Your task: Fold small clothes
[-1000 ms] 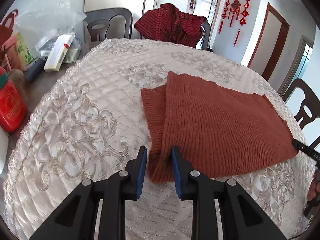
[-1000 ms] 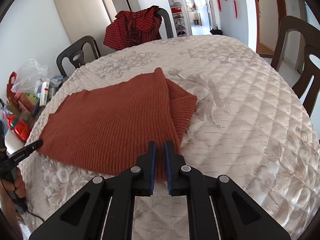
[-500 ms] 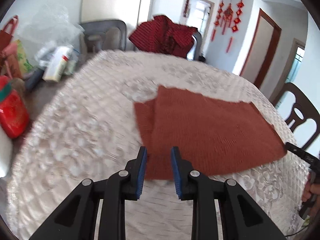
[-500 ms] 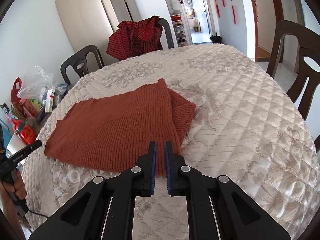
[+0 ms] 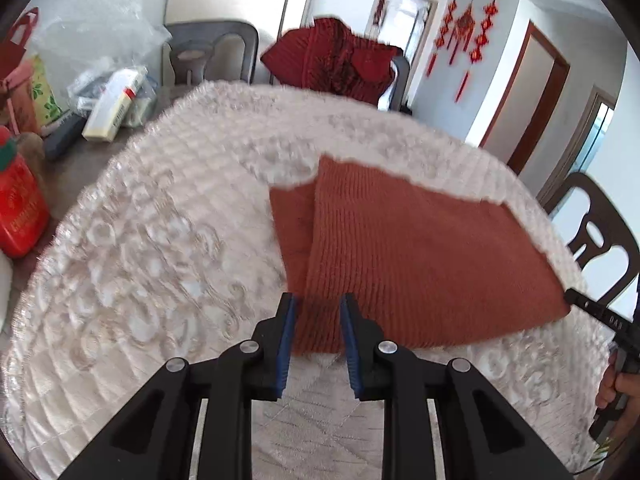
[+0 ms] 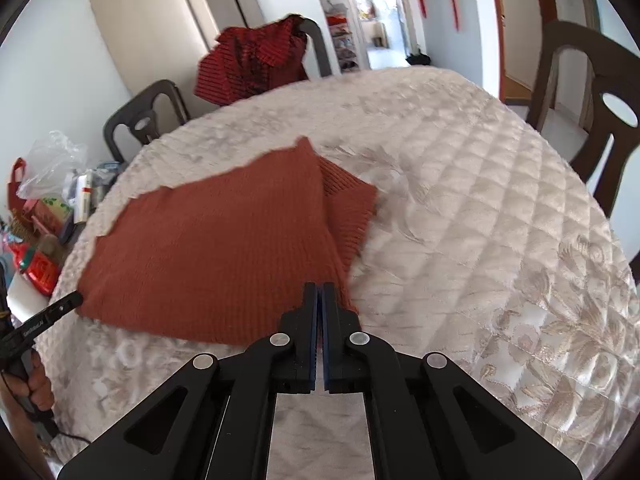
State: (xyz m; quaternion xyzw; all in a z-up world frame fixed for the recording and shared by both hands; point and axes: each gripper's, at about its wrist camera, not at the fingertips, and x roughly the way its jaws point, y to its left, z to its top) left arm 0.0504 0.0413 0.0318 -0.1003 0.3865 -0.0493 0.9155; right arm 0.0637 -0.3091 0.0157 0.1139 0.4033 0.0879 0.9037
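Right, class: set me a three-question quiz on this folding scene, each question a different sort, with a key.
1. True or false: the right gripper is shut on the rust knitted garment's near corner.
2. What hangs over the far chair? A) towel B) red checked shirt C) bag
3. Fill in: the left gripper's fingers stand ____, either side of the garment's edge.

Key: 1 true; 2 B; 3 apart
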